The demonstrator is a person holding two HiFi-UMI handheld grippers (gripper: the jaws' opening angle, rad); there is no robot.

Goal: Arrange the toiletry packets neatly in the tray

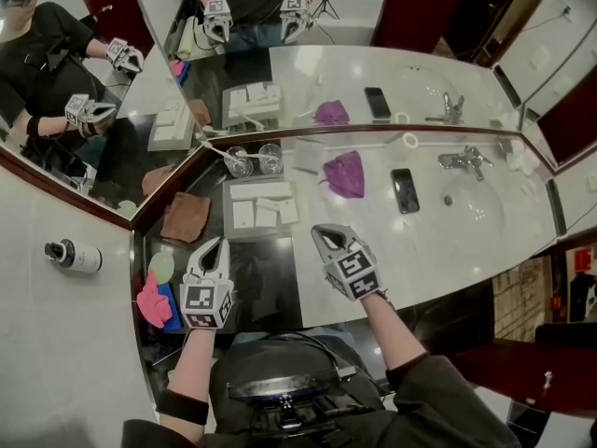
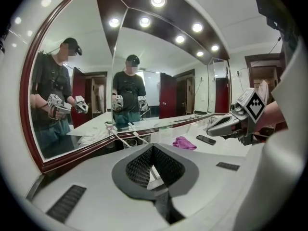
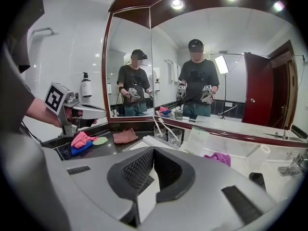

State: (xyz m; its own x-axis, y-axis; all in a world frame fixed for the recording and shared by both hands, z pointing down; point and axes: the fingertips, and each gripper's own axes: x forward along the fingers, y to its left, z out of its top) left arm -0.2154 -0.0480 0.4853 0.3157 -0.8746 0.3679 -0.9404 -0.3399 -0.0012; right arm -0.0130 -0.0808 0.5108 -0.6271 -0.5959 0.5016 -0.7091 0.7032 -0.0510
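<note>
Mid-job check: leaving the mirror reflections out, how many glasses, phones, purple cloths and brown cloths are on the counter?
Glasses: 2
Phone: 1
Purple cloth: 1
Brown cloth: 1
Total: 5

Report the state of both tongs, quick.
Left tongs: closed, holding nothing.
Right tongs: closed, holding nothing.

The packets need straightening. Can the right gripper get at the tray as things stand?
Probably yes: the right gripper, shut and empty, hangs just short of the tray, with nothing between them.
</note>
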